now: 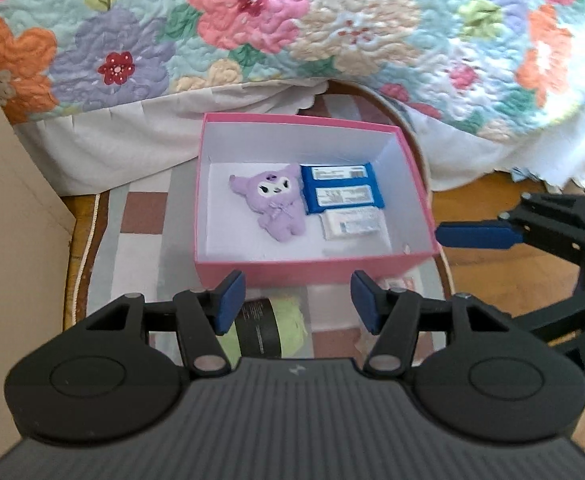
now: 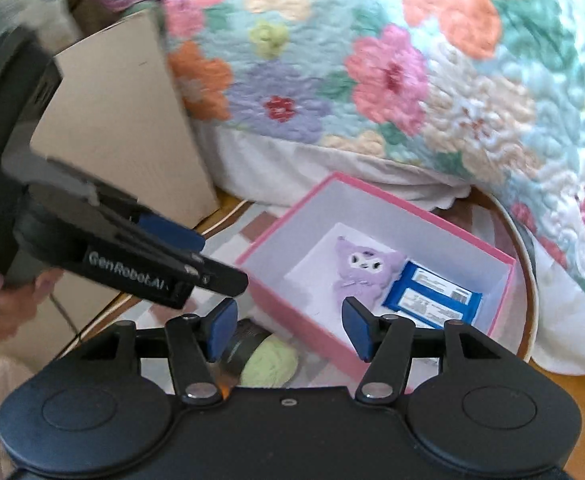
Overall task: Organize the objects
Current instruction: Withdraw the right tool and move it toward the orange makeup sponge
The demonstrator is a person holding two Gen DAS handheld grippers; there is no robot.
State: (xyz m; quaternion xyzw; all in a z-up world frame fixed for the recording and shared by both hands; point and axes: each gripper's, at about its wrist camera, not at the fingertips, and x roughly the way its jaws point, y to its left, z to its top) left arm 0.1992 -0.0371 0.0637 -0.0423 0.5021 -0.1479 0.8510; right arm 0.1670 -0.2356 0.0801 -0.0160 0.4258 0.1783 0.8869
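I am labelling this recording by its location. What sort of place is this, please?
Probably a bedroom at home. A floral quilt hangs over a bed edge, a pink box sits on a small round table beside it, and the floor is wood.

box (image 1: 316, 270) showing pink outside, white inside | plush toy (image 1: 273, 204) showing lilac with a white face | packets (image 1: 342, 188) showing blue with white labels | quilt (image 1: 252, 20) showing pink, orange, lilac flowers on pale aqua | gripper pads (image 1: 228, 304) showing blue on black
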